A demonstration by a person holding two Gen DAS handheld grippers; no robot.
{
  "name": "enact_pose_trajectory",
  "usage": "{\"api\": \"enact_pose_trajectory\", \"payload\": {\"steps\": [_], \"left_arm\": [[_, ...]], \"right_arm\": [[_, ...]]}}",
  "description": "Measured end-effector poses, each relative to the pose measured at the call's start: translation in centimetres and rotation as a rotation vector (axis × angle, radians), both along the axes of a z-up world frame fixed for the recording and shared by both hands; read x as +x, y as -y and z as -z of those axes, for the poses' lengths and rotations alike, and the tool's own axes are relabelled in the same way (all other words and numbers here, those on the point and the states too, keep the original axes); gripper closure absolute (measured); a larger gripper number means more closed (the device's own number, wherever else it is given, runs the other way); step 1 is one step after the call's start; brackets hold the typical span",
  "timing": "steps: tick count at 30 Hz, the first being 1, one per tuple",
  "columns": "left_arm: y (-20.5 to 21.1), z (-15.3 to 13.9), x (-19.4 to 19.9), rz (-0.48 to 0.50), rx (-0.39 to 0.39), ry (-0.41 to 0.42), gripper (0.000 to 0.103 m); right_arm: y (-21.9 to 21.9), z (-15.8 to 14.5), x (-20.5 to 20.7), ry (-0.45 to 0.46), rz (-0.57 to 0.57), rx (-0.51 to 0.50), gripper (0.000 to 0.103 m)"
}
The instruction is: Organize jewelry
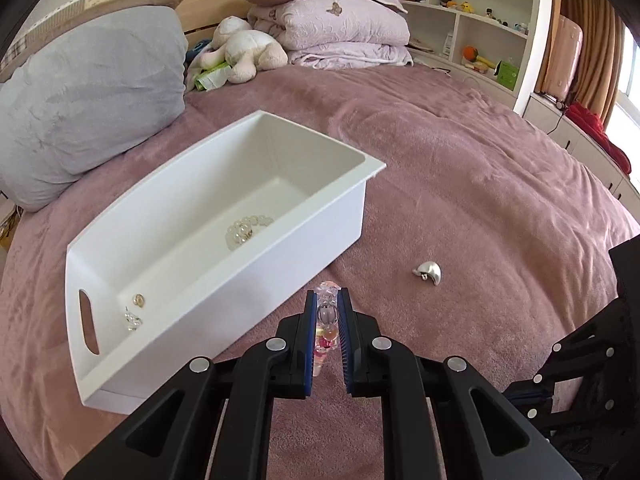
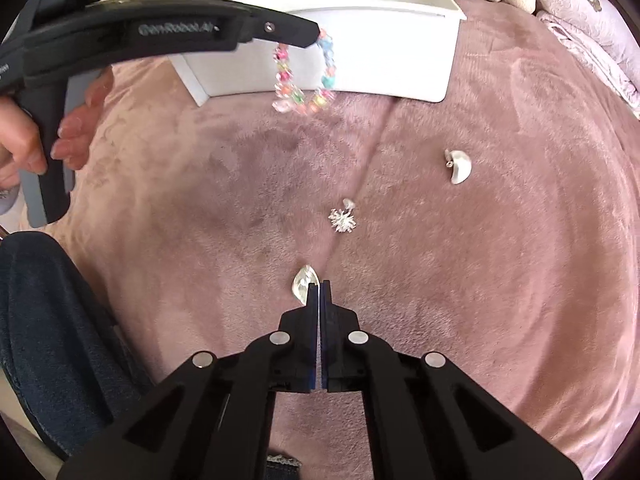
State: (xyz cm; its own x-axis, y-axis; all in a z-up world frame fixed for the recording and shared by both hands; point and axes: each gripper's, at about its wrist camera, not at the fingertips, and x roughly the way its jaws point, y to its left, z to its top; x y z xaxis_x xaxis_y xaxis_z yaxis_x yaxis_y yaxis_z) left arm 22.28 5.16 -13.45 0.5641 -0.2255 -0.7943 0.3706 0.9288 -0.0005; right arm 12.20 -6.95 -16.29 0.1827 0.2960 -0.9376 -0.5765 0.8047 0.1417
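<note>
Pinching a colourful bead bracelet in our left gripper, we see it dangling above the pink blanket beside the white bin. Our right gripper has its jaws pressed together on a clear teardrop earring; a spiky silver earring and a crescent earring lie apart on the blanket.

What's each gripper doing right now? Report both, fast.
Left gripper: shut on the colourful beaded bracelet.
Right gripper: shut; the clear teardrop-shaped glass earring sits at its tip, grip unclear.
</note>
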Motion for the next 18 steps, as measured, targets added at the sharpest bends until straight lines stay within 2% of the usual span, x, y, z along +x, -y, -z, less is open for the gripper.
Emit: {"api": "enact_pose_trajectory", "payload": {"steps": [5,6,7,8,9,16,18], "left_arm": [[-0.2,0.0,0.0,-0.014,-0.001,-0.004,0.088],[-0.1,0.1,-0.1,-0.015,-0.001,-0.009,0.088],[-0.1,0.3,-0.1,-0.016,-0.001,-0.015,0.088],[-0.1,0.5,-0.2,-0.016,-0.002,-0.02,0.088],[-0.1,0.7,-0.2,-0.016,-0.001,-0.027,0.088],[0.0,1.9,-0.2,-0.014,-0.01,-0.059,0.088],[0.0,2.4,0.0,-0.016,-0.008,-0.075,0.087]], "right_arm": [[-0.9,2.3,-0.6,-0.034,-0.025,-0.024,0.097],[-1.0,2.6,-0.6,-0.038,-0.026,-0.029,0.083],[-1.1,2.8,-0.5,-0.039,-0.016,-0.03,0.056],[-1.1,2.8,-0.5,-0.035,-0.01,-0.021,0.044],[-1.2,2.7,-0.5,-0.027,-0.004,-0.01,0.039],[-2.2,4.7,0.1,-0.024,-0.014,-0.082,0.058],[-2.4,4.9,0.0,-0.011,-0.028,-0.101,0.059]]}}
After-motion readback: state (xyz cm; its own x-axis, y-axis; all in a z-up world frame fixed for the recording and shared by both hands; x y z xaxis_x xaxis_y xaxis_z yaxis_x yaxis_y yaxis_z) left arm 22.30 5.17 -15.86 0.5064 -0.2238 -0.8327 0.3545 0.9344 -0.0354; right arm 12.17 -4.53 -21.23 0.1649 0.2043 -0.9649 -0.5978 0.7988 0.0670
